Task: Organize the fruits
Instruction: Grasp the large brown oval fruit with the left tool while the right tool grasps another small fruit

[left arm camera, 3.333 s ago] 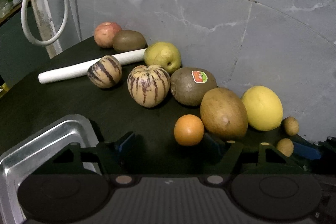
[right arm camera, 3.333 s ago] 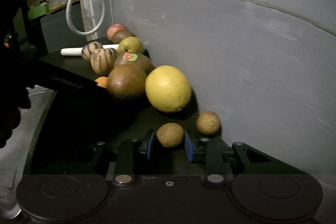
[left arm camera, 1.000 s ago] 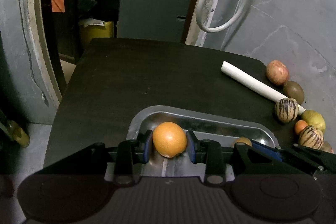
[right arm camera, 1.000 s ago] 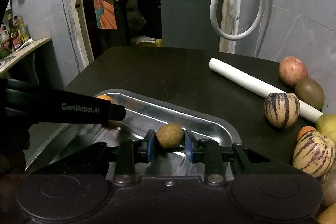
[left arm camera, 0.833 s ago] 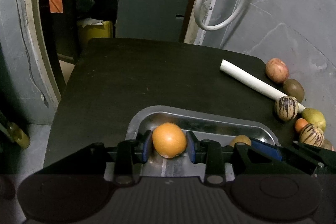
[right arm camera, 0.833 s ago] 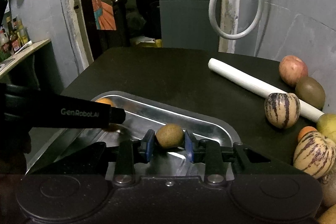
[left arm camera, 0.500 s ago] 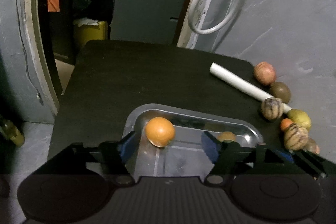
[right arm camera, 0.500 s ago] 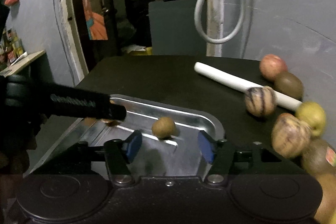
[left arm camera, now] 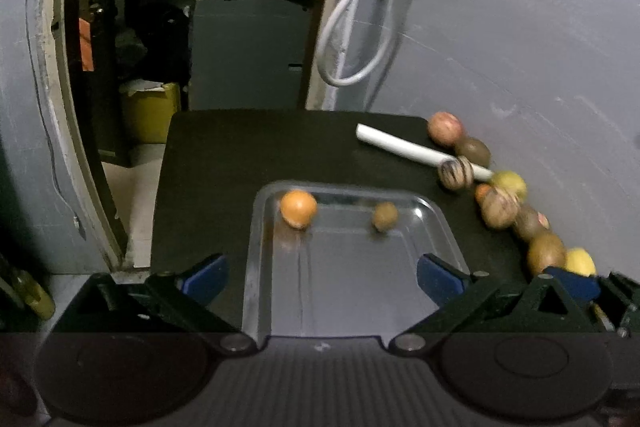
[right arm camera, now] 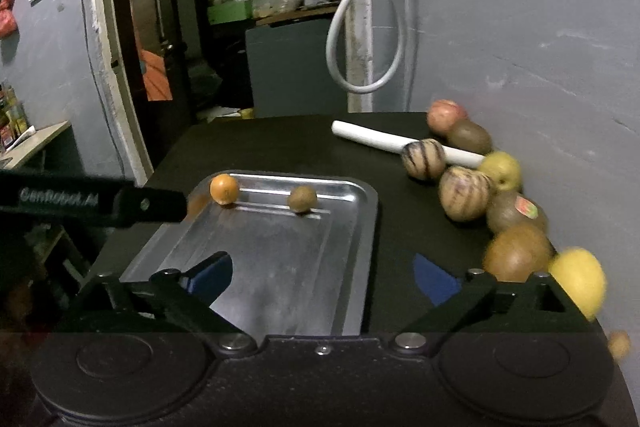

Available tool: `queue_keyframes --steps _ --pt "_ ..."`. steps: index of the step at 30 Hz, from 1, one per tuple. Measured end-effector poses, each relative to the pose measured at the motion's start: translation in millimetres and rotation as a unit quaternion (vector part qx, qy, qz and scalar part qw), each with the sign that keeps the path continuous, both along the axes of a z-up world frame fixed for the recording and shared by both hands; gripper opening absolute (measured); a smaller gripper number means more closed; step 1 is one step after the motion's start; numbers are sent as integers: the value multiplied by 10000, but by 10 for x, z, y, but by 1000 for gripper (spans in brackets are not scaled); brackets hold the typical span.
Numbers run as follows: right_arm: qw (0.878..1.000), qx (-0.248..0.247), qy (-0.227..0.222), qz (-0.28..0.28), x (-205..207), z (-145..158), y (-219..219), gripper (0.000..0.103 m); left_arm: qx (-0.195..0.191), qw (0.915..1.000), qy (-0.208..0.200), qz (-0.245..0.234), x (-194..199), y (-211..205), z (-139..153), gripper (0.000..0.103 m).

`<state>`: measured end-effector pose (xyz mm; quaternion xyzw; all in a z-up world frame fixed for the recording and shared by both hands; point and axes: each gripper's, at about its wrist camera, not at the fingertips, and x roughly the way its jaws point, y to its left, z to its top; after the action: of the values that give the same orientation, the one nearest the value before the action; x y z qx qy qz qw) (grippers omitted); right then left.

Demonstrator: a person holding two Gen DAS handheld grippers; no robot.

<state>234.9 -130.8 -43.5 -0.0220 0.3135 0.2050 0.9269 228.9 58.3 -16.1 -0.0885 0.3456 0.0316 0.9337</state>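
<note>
A steel tray (left arm camera: 344,287) (right arm camera: 280,279) lies on the black table. An orange (left arm camera: 298,209) (right arm camera: 224,189) and a small brown fruit (left arm camera: 384,215) (right arm camera: 302,199) rest at its far end. My left gripper (left arm camera: 322,277) is open and empty above the tray's near part. My right gripper (right arm camera: 322,275) is open and empty over the tray's right edge. A row of fruit lies along the wall: striped melons (right arm camera: 464,193), a kiwi with a sticker (right arm camera: 514,211), a big brown fruit (right arm camera: 518,253), a lemon (right arm camera: 578,283), a red apple (right arm camera: 446,117).
A white tube (right arm camera: 400,143) lies on the table behind the fruit. A white hose (right arm camera: 360,39) hangs on the wall. The left gripper's arm (right arm camera: 92,203) crosses the right wrist view at the left. A small brown fruit (right arm camera: 618,345) lies at the far right.
Both grippers opened, let go of the orange and the small brown fruit in the tray, and pulled back and up. The fruits now rest at the tray's far end.
</note>
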Motion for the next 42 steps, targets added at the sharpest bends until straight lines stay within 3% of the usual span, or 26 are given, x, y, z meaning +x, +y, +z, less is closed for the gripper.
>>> queue_keyframes --steps 9,16,22,31,42 --pt "9988 -113 4 -476 -610 40 -252 102 65 9980 238 -585 -527 -86 -97 102" --pt "9956 -271 244 -868 -943 -29 -508 102 137 9915 544 -1170 -660 -286 -170 102" --pt "9886 -300 509 -1388 -1025 -80 -818 102 129 9848 739 -1567 -601 -480 -200 102" --pt "9680 -356 803 -2350 -1015 -223 -1249 102 151 9733 806 -2145 -394 -962 -231 102" --pt "9608 -584 480 -2668 -797 -349 -1419 102 210 9647 804 -2498 185 -1474 -254 102"
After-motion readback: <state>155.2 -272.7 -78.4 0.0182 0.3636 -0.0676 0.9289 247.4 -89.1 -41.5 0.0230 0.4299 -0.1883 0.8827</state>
